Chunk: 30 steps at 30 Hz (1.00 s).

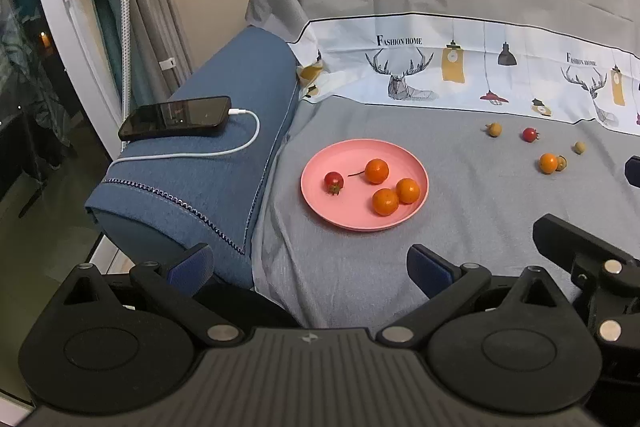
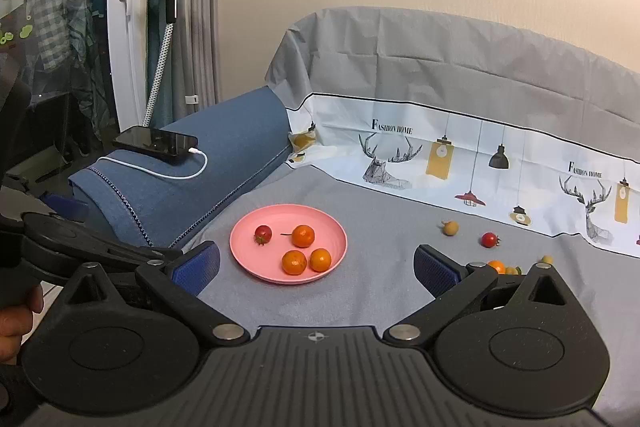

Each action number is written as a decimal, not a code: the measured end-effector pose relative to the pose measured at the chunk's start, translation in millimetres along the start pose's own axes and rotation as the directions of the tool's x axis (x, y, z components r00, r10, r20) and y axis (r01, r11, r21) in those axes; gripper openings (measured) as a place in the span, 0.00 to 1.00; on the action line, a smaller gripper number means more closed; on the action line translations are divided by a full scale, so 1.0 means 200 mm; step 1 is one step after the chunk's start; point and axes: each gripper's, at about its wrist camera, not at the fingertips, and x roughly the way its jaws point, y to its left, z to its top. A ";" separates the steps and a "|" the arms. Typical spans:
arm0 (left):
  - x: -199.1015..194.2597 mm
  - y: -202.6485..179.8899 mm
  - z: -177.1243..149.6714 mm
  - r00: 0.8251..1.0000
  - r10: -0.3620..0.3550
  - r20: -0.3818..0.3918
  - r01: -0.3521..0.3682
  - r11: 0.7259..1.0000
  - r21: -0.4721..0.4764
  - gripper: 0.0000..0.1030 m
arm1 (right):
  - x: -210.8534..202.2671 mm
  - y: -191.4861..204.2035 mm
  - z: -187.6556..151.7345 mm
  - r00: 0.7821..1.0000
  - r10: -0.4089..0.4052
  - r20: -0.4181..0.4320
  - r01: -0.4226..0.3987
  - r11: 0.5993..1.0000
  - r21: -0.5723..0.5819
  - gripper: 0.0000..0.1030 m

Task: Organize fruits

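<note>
A pink plate lies on the grey bed cover and holds a red cherry tomato and three small oranges. To its right, loose on the cover, lie a yellow fruit, a red tomato, an orange and a small yellow fruit. My left gripper is open, near and left of the plate, holding nothing. My right gripper is open just in front of the plate, also holding nothing.
A folded blue blanket lies left of the plate with a black phone on a white charging cable. A patterned sheet runs along the back. A garment steamer stands by the curtain.
</note>
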 end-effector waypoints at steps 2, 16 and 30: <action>0.00 0.00 0.00 1.000 -0.002 -0.002 0.002 1.000 -0.003 1.00 | 0.00 -0.01 0.00 1.000 0.001 0.001 -0.001 1.000 -0.001 0.99; 0.03 0.01 -0.01 1.000 -0.006 -0.028 0.006 1.000 -0.011 1.00 | 0.01 -0.01 0.00 1.000 0.008 -0.020 -0.008 1.000 0.006 0.99; 0.14 -0.03 0.01 0.996 -0.007 -0.088 0.010 0.999 0.031 1.00 | 0.11 -0.07 -0.03 0.998 0.006 -0.061 -0.002 0.998 0.062 0.99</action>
